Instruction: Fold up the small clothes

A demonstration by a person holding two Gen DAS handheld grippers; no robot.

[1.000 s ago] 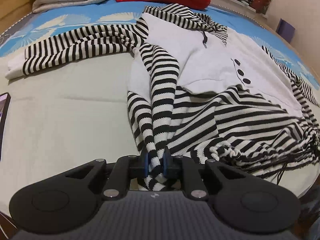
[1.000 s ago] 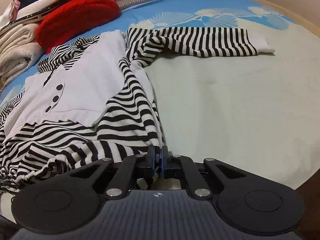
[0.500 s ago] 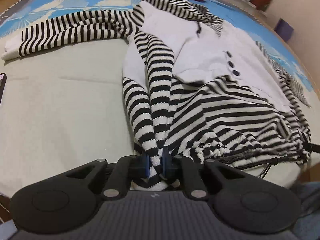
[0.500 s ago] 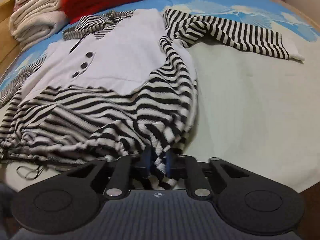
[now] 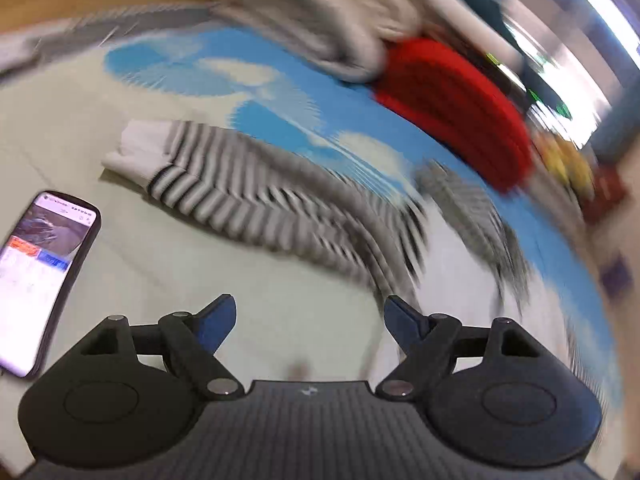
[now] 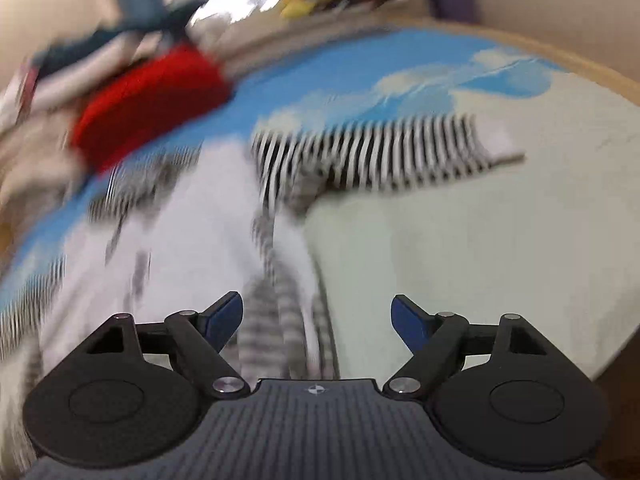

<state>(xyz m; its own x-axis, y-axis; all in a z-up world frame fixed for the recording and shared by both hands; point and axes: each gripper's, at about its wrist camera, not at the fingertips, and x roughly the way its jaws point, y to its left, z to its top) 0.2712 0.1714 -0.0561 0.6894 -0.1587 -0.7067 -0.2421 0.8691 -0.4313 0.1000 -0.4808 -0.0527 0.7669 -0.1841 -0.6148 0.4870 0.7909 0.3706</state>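
A black-and-white striped sweater with a white front lies on the bed. In the blurred left wrist view its striped sleeve [image 5: 256, 192] stretches left ahead of my left gripper [image 5: 310, 316], which is open and empty. In the right wrist view the white body [image 6: 192, 232] and the other striped sleeve [image 6: 380, 152] lie ahead of my right gripper [image 6: 316, 314], which is open, with a striped fold [image 6: 280, 320] lying between its fingers, not held.
A phone [image 5: 36, 276] with a lit screen lies at the left. A red garment [image 5: 456, 108] and folded pale blankets [image 5: 328, 20] sit at the far side; the red garment also shows in the right wrist view [image 6: 148, 104]. The bed edge [image 6: 600, 76] curves at right.
Both grippers have opened and let go of the striped hem. Both have swung quickly, so the views are blurred, and the left one now faces the left sleeve.
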